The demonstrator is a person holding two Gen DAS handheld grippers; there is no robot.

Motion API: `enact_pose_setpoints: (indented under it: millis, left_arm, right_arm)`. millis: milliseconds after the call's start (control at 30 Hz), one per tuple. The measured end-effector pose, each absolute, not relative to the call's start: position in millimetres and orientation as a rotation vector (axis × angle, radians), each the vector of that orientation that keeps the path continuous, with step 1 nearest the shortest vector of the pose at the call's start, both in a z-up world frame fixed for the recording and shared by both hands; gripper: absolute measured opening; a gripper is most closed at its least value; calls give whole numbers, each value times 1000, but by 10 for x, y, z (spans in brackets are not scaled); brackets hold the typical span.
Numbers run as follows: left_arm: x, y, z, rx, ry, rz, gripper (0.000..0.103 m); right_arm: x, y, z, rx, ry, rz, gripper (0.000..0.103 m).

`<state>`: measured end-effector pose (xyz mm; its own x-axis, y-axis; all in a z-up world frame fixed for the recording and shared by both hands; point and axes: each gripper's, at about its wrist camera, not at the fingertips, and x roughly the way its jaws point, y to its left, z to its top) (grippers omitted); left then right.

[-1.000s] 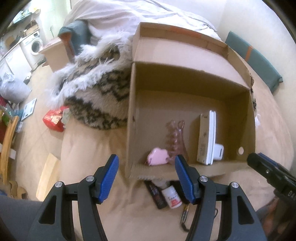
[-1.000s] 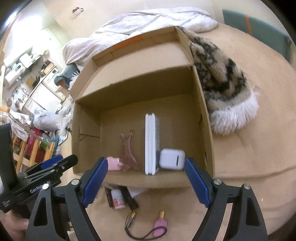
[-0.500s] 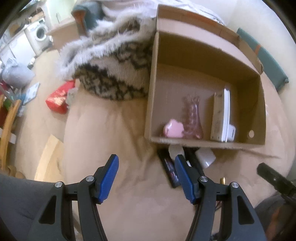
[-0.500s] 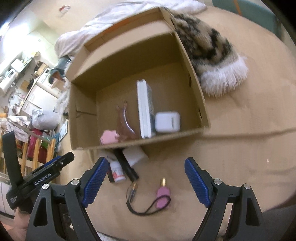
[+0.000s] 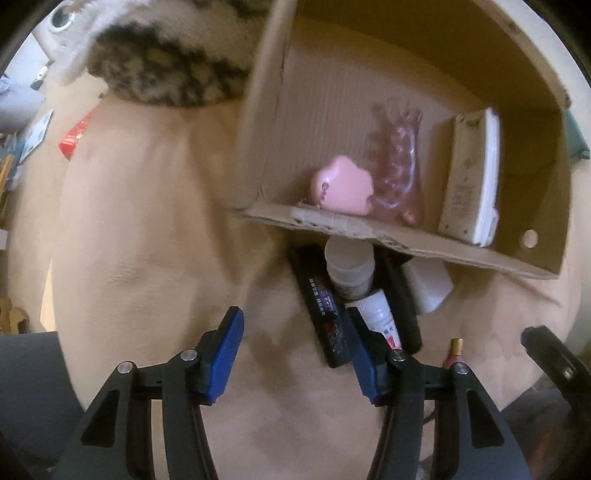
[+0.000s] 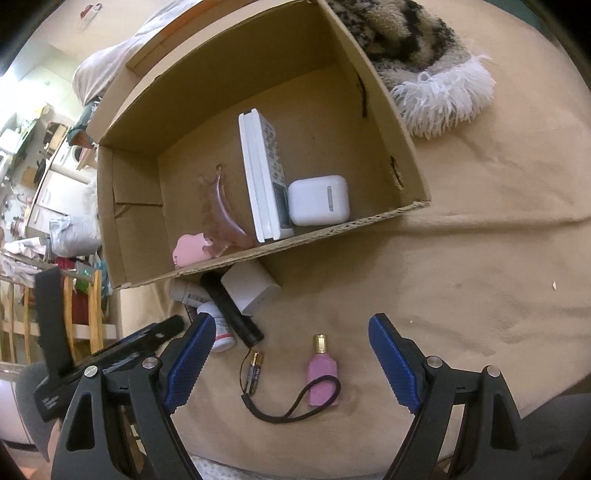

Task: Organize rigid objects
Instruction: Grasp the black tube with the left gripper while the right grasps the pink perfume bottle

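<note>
Both grippers stand wide open and hold nothing. In the right wrist view the right gripper (image 6: 291, 363) fills the lower frame, and between its 2 blue pads lie a pink perfume bottle (image 6: 322, 376) and a battery (image 6: 255, 373) with a black cord looping past them. The cardboard box (image 6: 391, 122) fills the upper centre (remote, white earbud case (image 6: 318, 200), pink clip inside). In the left wrist view the left gripper (image 5: 295, 354) sits at the bottom, with a black tube (image 5: 321, 306) and a small white bottle (image 5: 380, 314) just below the box's near wall.

Tan bedsheet (image 6: 461, 280), fluffy patterned blanket (image 6: 417, 48), washing machine (image 5: 61, 13) beyond.
</note>
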<state>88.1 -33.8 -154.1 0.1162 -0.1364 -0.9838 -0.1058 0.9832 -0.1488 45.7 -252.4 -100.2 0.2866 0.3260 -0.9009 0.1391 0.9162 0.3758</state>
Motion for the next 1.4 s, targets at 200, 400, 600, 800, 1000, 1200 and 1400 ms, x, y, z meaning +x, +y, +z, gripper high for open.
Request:
enact_pose_setpoints:
  millis: [200,400,600,800,1000,1200,1400]
  left_arm:
    - [1005,-458,-1711,-171,1485,3,52]
    - [1019,-584,-1715,-91,1496,-23,20]
    - [1003,-508,-1693,-119,1499,-16,16]
    - [936,-424,-1704,-116,1490,7,16]
    - [873,-270,-1711,-154,1474,38,16]
    - [818,-163,-1640,-166,1447,64,16]
    - [609,59,-1323,-204,1397,102,16]
  right_arm:
    - [498,-2510,-1022,422,1299,128,90]
    - [482,-2551,-1209,437,1392,106,90]
    - [493,-2480,-1470,425,1505,124,74]
    - [523,-2276,-1681,305,1585,144,48]
    - [519,-2203,-1544,207,1503,145,26]
    - [514,-2243,-1240,207,1349,129,26]
    - [347,-2192,-948,206,1229,183,26]
